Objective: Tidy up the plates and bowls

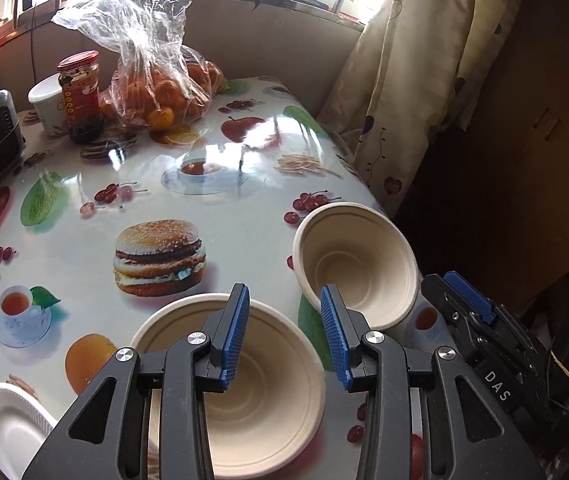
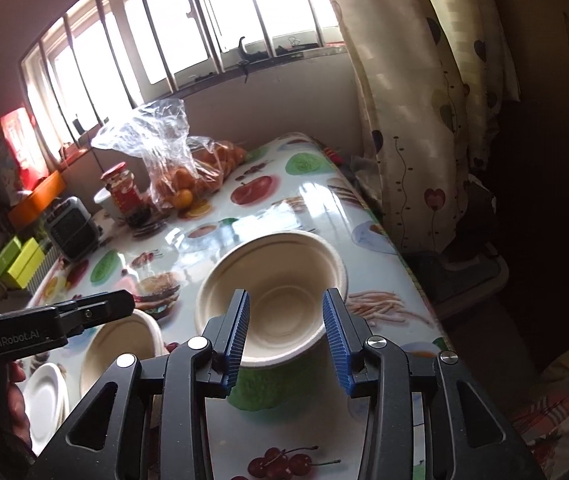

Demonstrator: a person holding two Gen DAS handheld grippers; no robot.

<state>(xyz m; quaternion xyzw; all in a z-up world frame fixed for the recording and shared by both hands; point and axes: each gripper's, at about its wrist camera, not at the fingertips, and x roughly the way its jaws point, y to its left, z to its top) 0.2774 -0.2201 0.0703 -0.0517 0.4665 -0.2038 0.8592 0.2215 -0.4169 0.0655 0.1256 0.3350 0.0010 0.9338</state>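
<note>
Blue-padded jaws of the left gripper stand apart above the wide bowl at the near edge of the table; nothing lies between the pads. Jaws of the right gripper likewise stand apart and empty, hovering over the deep bowl near the right edge.

Progress: early, by judgement. Both bowls rest separately, mouths up, not nested. White plates sit at the near left corner; whether they form a stack cannot be told.

Orientation: each bowl is round, with no long axis; its opening faces upward. Remaining: nest the bowls and group them beside the plates.
</note>
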